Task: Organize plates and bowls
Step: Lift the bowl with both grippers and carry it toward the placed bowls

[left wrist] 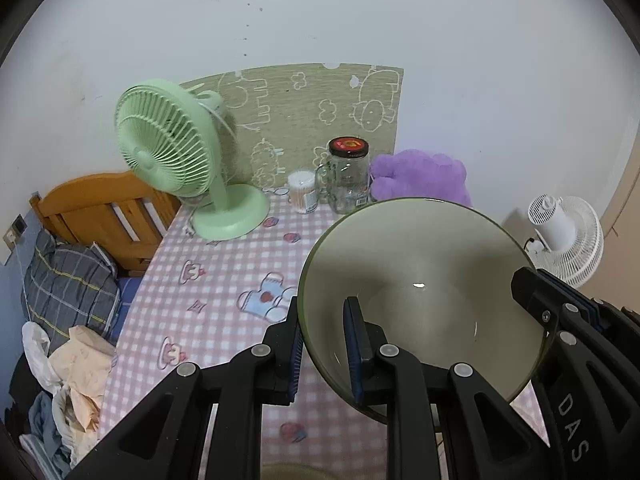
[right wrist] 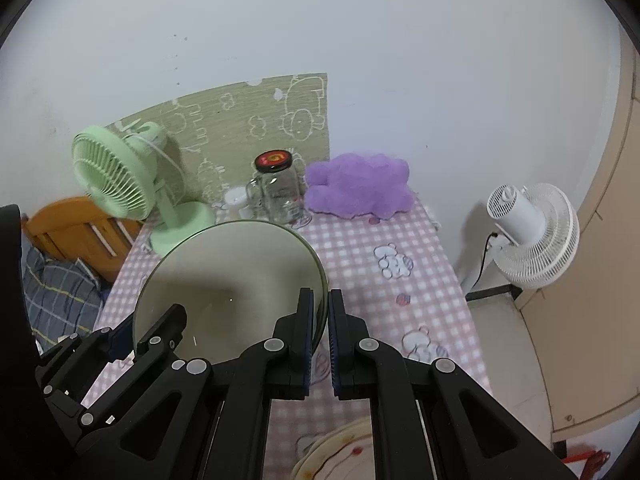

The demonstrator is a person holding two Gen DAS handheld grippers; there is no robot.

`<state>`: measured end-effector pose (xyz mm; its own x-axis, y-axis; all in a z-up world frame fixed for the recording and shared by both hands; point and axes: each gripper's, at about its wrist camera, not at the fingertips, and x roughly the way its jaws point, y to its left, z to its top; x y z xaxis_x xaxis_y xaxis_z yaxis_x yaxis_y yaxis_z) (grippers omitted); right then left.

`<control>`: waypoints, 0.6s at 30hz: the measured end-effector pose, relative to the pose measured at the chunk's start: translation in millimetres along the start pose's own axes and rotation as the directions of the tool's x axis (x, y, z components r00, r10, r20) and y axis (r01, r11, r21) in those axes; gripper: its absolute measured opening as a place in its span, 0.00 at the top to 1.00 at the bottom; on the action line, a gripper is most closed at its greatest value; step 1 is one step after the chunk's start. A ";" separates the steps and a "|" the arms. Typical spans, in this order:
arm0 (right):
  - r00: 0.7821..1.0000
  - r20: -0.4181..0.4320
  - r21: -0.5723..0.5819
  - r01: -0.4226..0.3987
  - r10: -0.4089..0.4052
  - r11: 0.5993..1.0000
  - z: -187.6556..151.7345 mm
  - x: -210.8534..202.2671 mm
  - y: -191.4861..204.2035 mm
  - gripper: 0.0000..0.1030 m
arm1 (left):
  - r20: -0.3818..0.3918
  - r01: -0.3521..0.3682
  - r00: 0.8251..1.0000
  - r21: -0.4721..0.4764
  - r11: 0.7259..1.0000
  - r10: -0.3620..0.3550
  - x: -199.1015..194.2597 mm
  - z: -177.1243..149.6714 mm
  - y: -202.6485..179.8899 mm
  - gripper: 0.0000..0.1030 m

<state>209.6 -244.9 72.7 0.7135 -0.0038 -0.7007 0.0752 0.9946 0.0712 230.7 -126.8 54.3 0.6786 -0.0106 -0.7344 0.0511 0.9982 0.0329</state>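
Both tongs are pinching the same translucent grey-green glass bowl [left wrist: 420,300], one on each side of its rim. Left gripper [left wrist: 324,344]: fingers nearly closed, one blue pad [left wrist: 354,344] inside the bowl wall, the other outside, rim sandwiched between. Right gripper [right wrist: 319,336]: same arrangement on the opposite rim, pads down to a narrow slit with the thin edge of the bowl in it; its tip also shows in the left wrist view at the bowl's far edge. Bowl sits between the two tools, over the pink-and-white checked tablecloth [left wrist: 208,280]; whether it's lifted clear of the cloth or resting on it, I can't tell. My read on handling: glass, so rigid, fairly heavy for its size, smooth and slippery against the pads, and it'll chip or break if dropped or knocked. Rim is the only sensible grab point, and two opposed rim grips should stop it swinging. A cream patterned plate stack [right wrist: 344,452] lies at the near table edge under the right tool, likely where things get sorted. Clear lidded glass jar [left wrist: 347,176] and mint-green desk fan [left wrist: 176,152] stand well back.
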 end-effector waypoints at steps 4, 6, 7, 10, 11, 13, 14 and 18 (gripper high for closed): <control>1.000 0.001 0.005 0.005 -0.005 1.000 -19.8 -15.5 17.9 0.90 | 0.005 0.007 1.000 0.010 1.000 -0.007 -12.7 -16.1 18.3 0.84; 1.000 0.002 0.004 0.007 -0.007 1.000 -29.5 -21.9 27.9 0.90 | 0.007 0.006 1.000 0.017 1.000 -0.006 -17.9 -26.0 28.5 0.84; 1.000 0.000 0.005 0.008 -0.008 1.000 -34.6 -24.2 32.3 0.90 | 0.005 0.006 1.000 0.020 1.000 -0.006 -18.2 -28.8 31.9 0.84; 1.000 -0.014 0.004 0.011 -0.011 1.000 -48.2 -27.8 44.7 0.90 | -0.005 0.009 1.000 0.026 1.000 -0.009 -22.6 -43.9 45.8 0.84; 1.000 -0.020 0.003 0.013 -0.013 1.000 -53.9 -29.1 49.4 0.90 | -0.011 0.011 1.000 0.027 1.000 -0.011 -23.0 -49.9 50.9 0.84; 0.999 -0.031 0.002 0.019 -0.019 1.000 -65.7 -31.0 58.7 0.90 | -0.020 0.015 1.000 0.030 0.999 -0.014 -23.5 -58.7 57.4 0.84; 0.999 -0.036 0.000 0.021 -0.021 1.000 -69.7 -30.9 61.2 0.90 | -0.024 0.016 1.000 0.034 0.999 -0.016 -23.3 -64.9 61.1 0.84; 0.997 -0.062 -0.006 0.036 -0.037 0.999 -90.6 -30.7 72.1 0.90 | -0.046 0.029 0.999 0.037 0.999 -0.028 -22.0 -84.2 70.0 0.84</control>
<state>130.0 -163.7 35.0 0.6660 -0.0337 -0.7452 0.0969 0.9944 0.0416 157.6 -51.7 15.7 0.6422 -0.0353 -0.7657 0.0983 0.9945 0.0366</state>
